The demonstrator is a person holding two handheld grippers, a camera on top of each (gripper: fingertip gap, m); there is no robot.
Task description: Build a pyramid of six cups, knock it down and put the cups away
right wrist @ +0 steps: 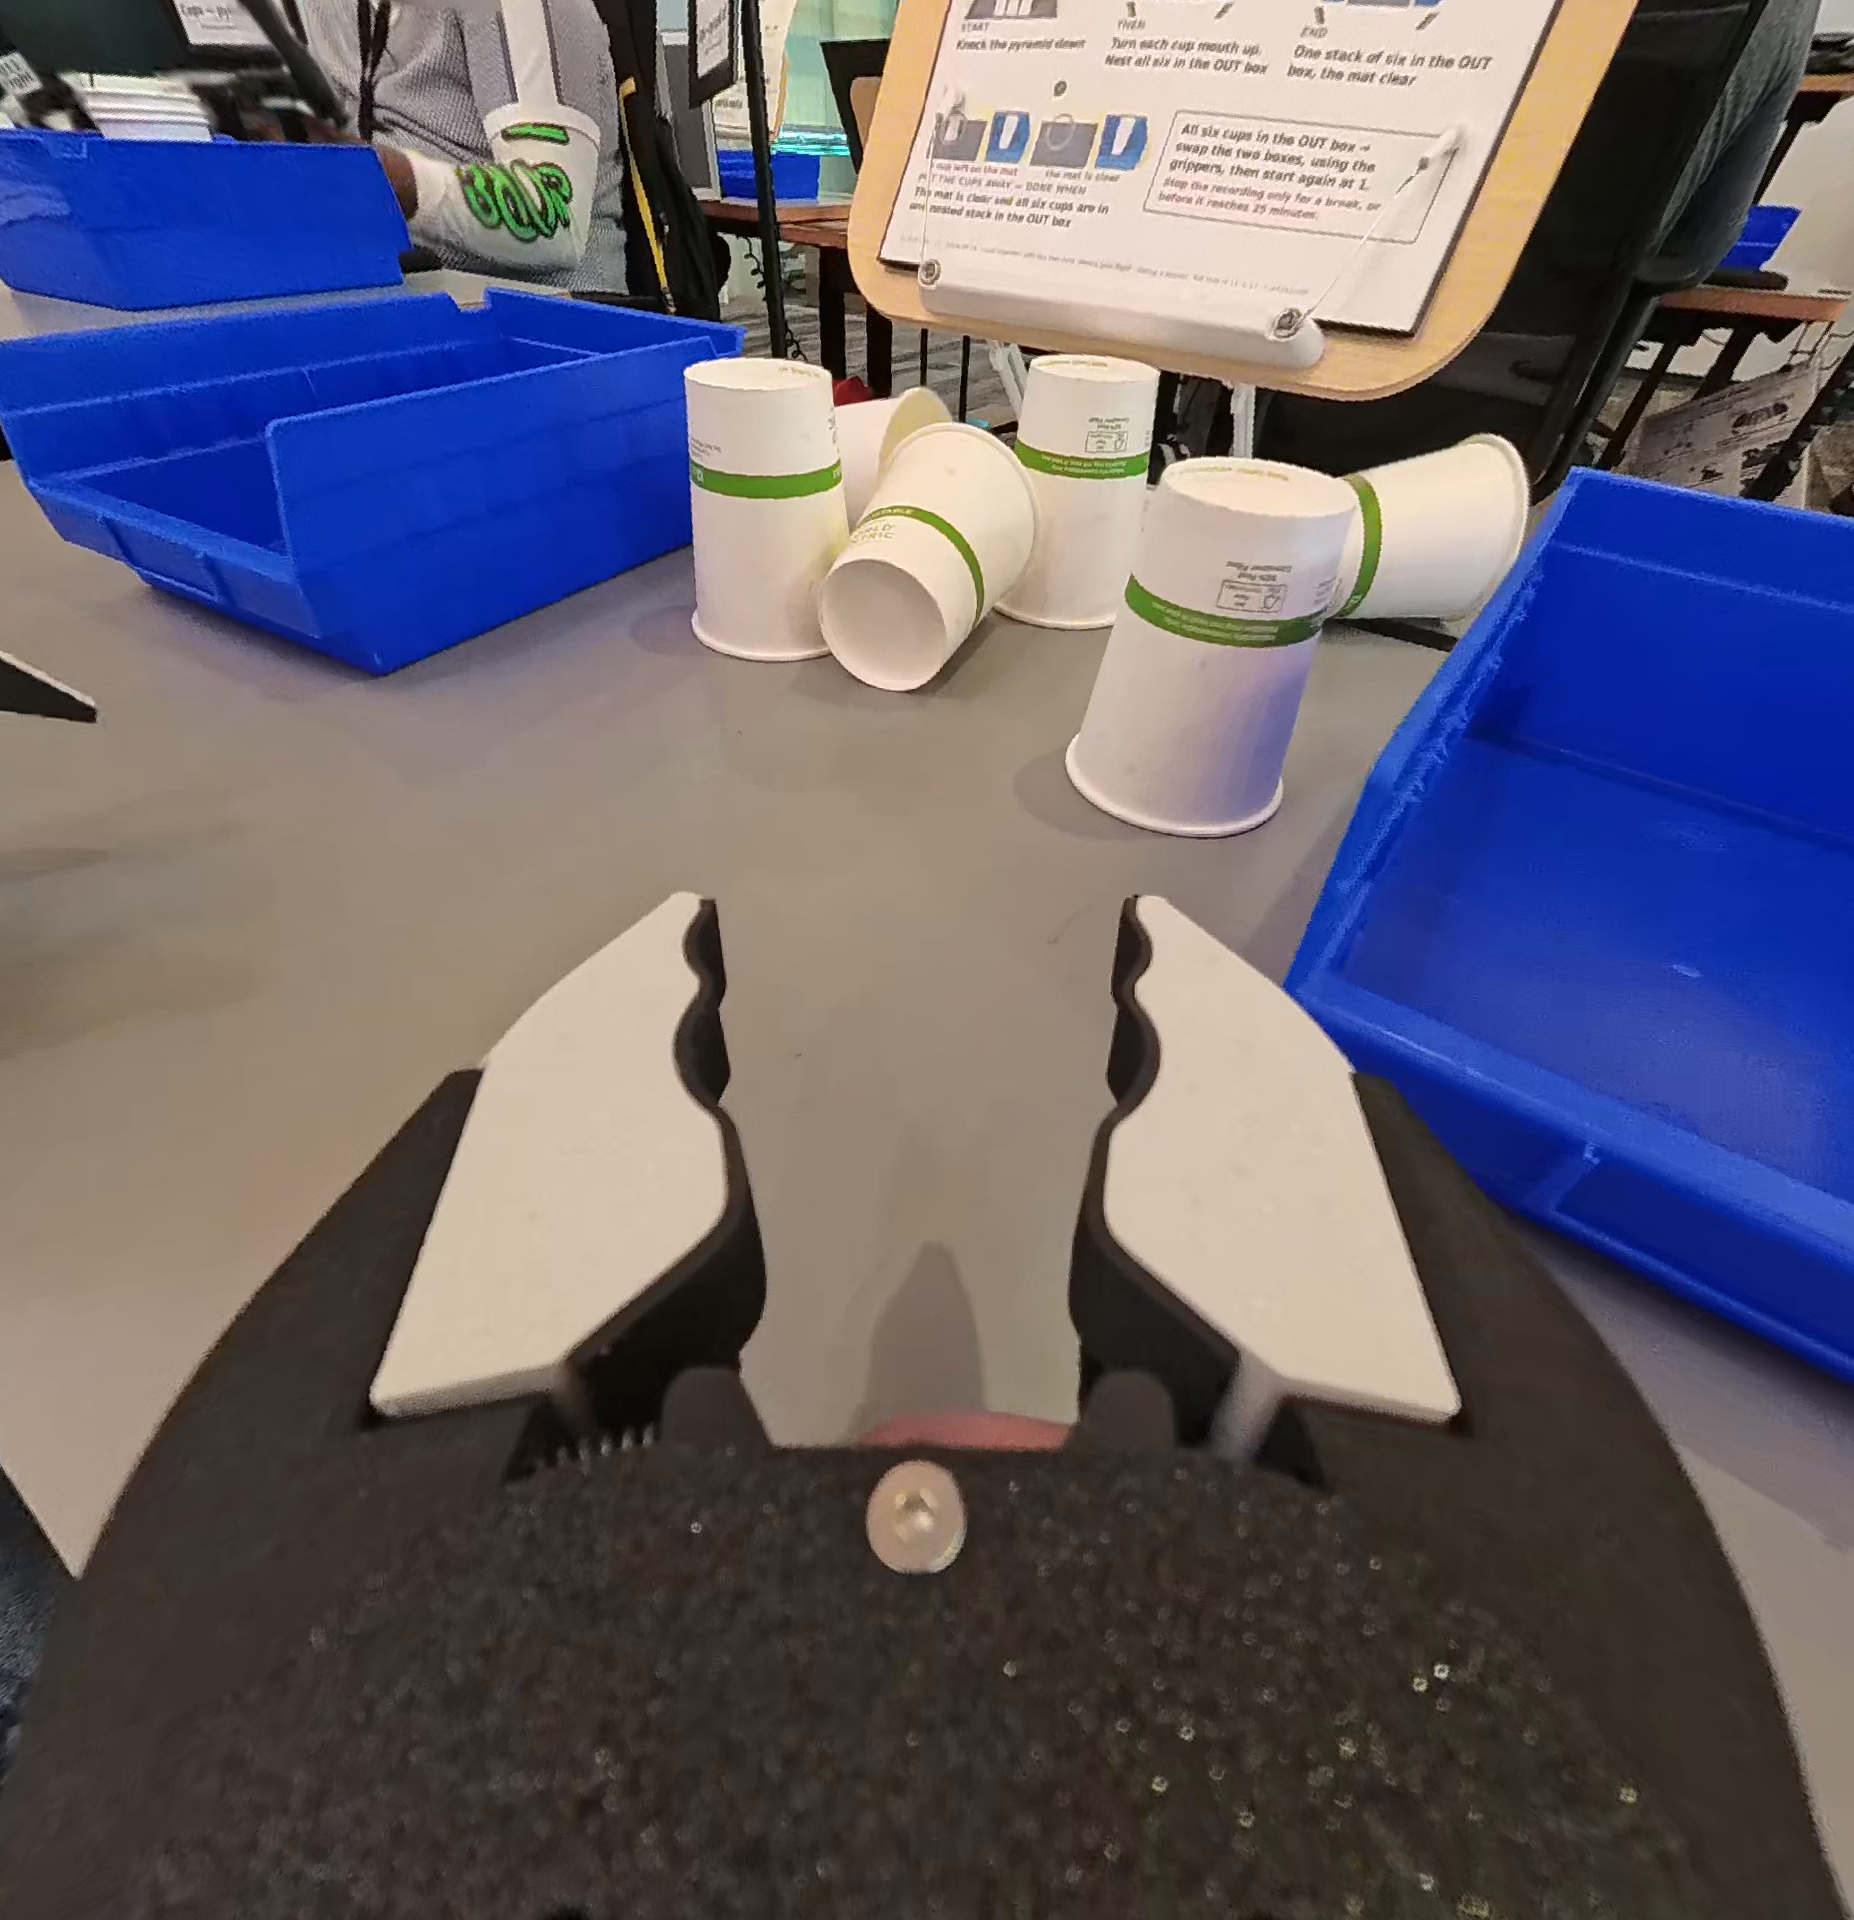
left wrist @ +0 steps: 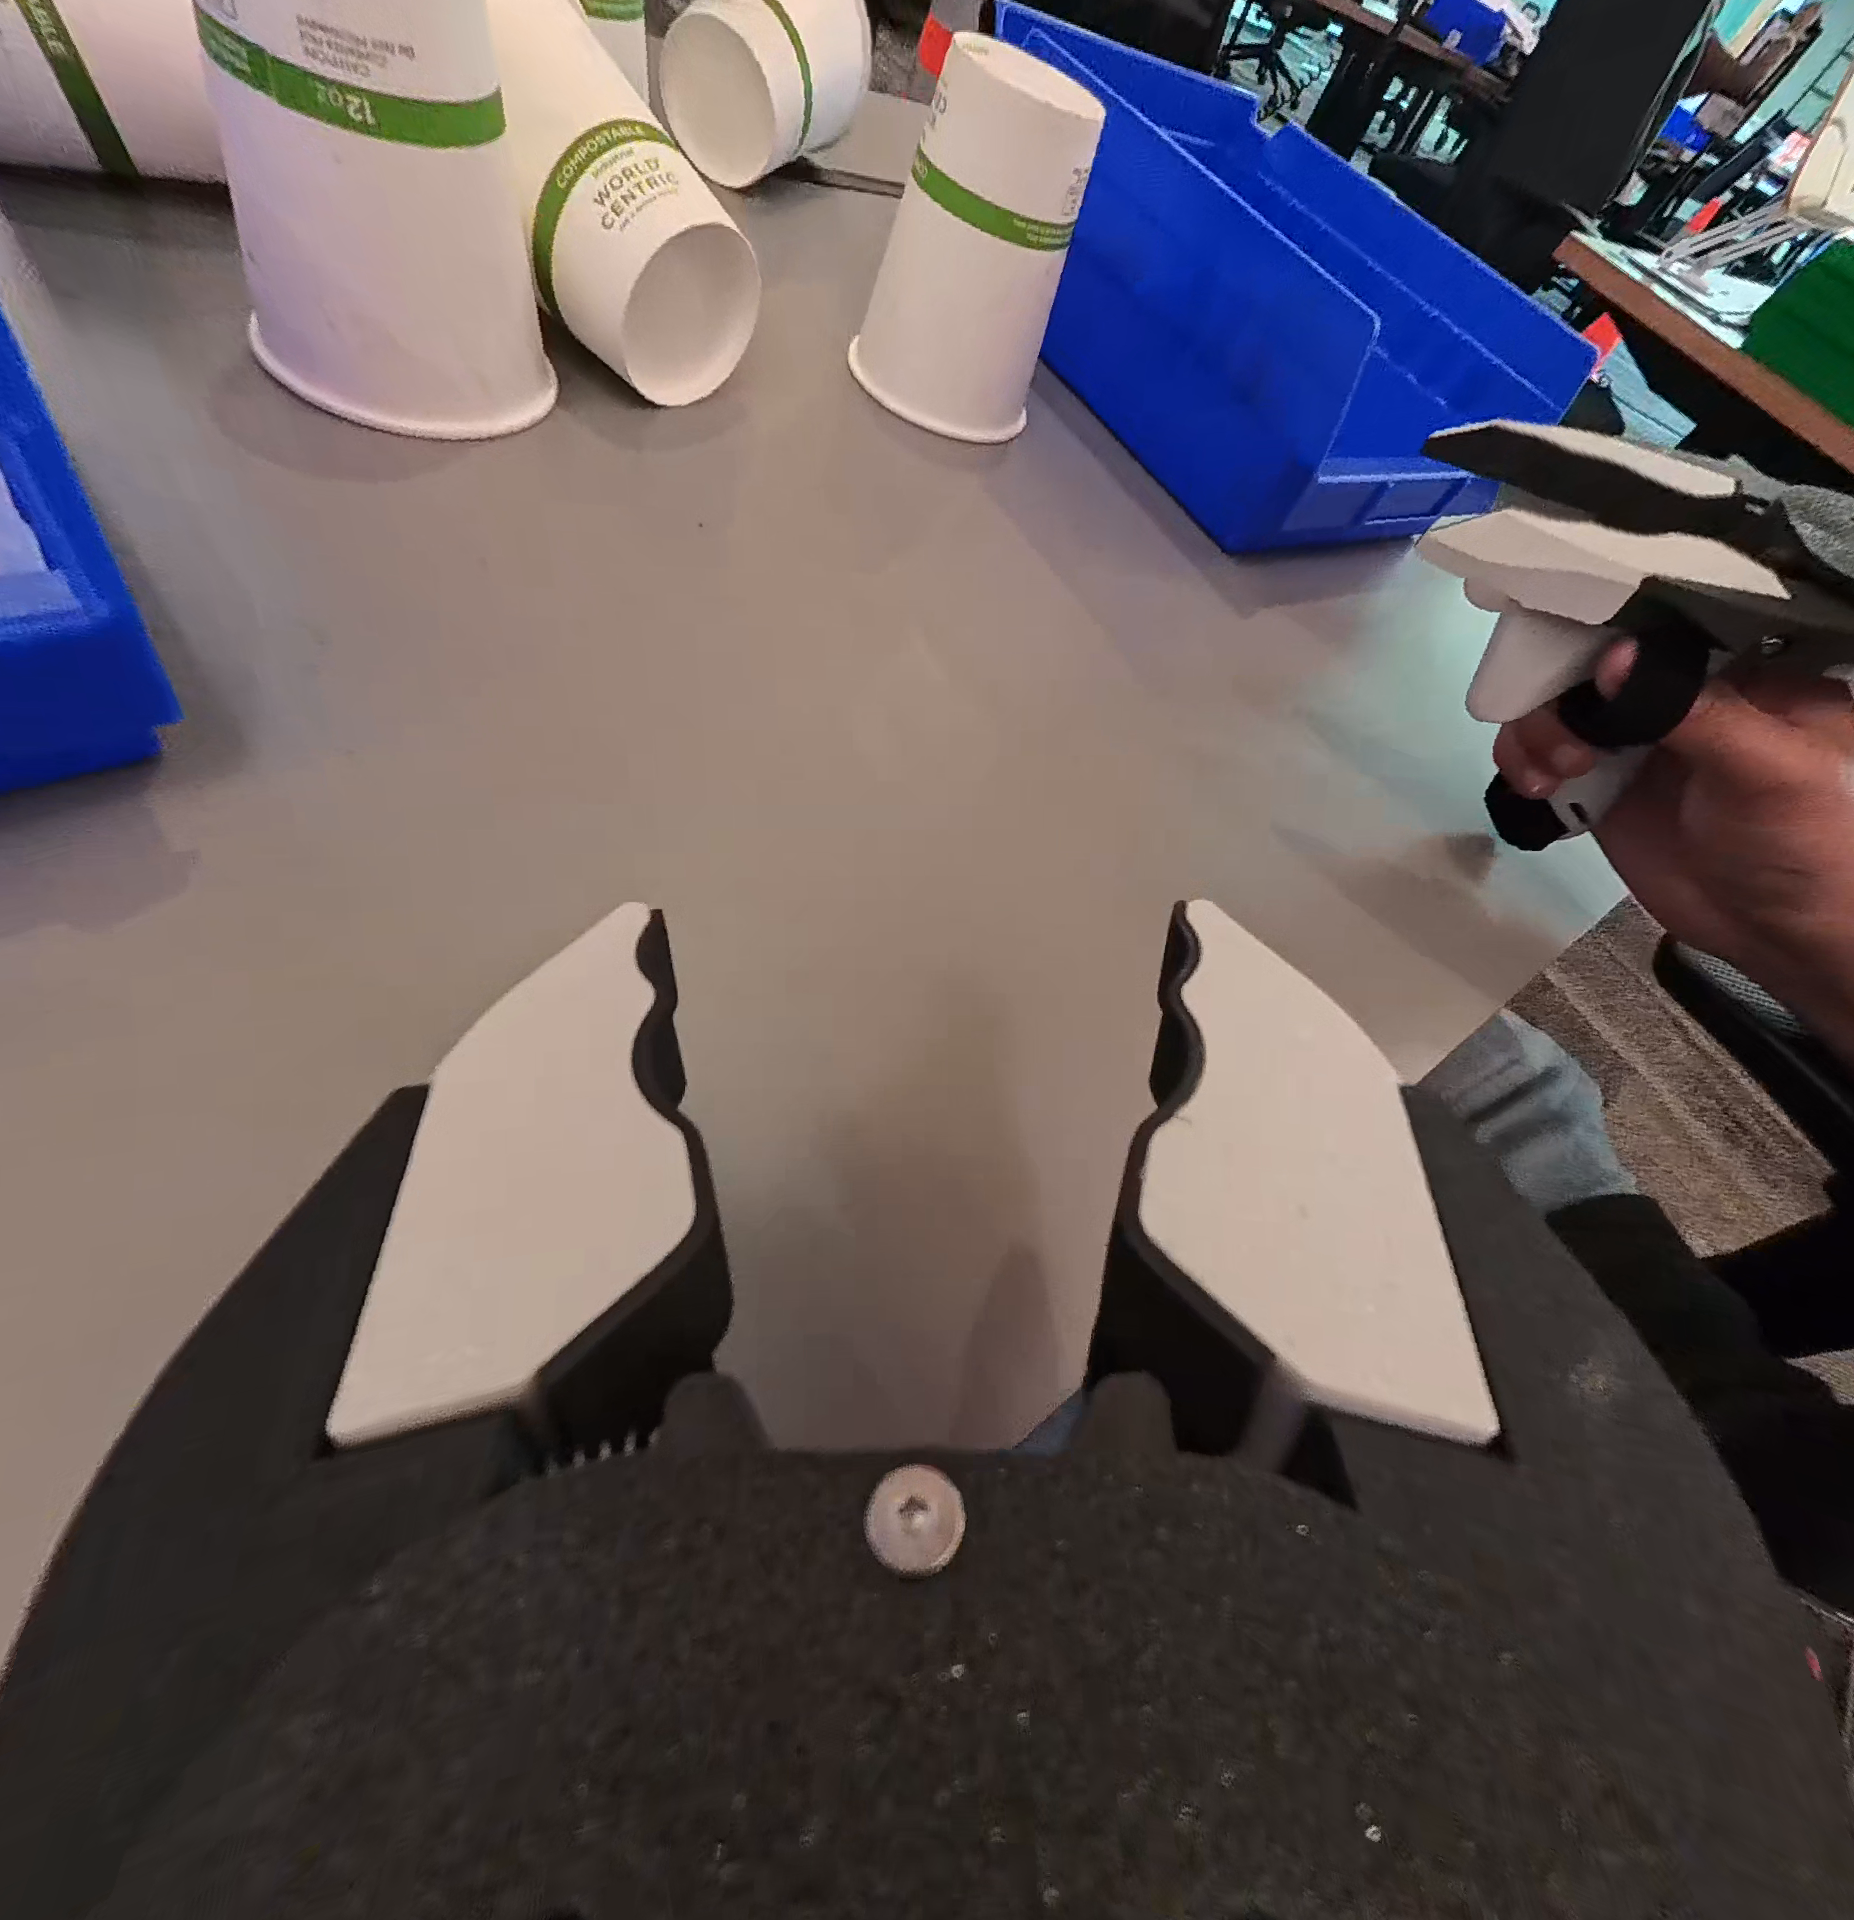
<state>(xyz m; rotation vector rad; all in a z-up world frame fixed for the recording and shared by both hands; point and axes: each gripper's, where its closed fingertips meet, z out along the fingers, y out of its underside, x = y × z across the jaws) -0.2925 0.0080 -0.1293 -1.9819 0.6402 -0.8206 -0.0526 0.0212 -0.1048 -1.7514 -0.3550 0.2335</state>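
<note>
Six white paper cups with green bands sit clustered toward the far edge of the grey counter [right wrist: 487,935], between two blue bins, and the pyramid looks already knocked down, so the putting-away seems to be the step in hand. Three cups stand mouth-down: the nearest cup [right wrist: 1203,655], the left standing cup [right wrist: 762,520] and the back standing cup [right wrist: 1084,488]. Three lie toppled: the front fallen cup [right wrist: 928,561] leaning against the left standing one with its base toward the camera, a hidden fallen cup [right wrist: 887,431] mostly behind it, and the right fallen cup [right wrist: 1442,530] on its side just behind the nearest cup, close to the right bin [right wrist: 1629,935]. That bin is empty, as is what shows of the divided left bin [right wrist: 331,468], so no cup has been stowed. The right gripper [right wrist: 918,935] hovers over bare counter near the front edge with its fingers spread and nothing between them; the left gripper [left wrist: 918,935] hangs likewise, fingers spread and empty, facing the cups. Both sit well back from the cluster, probably to choose a first cup. The nearest cup, upright on its rim and free of neighbours at its front, looks the easiest first grasp. An instruction board [right wrist: 1214,156] stands behind the cups.
</note>
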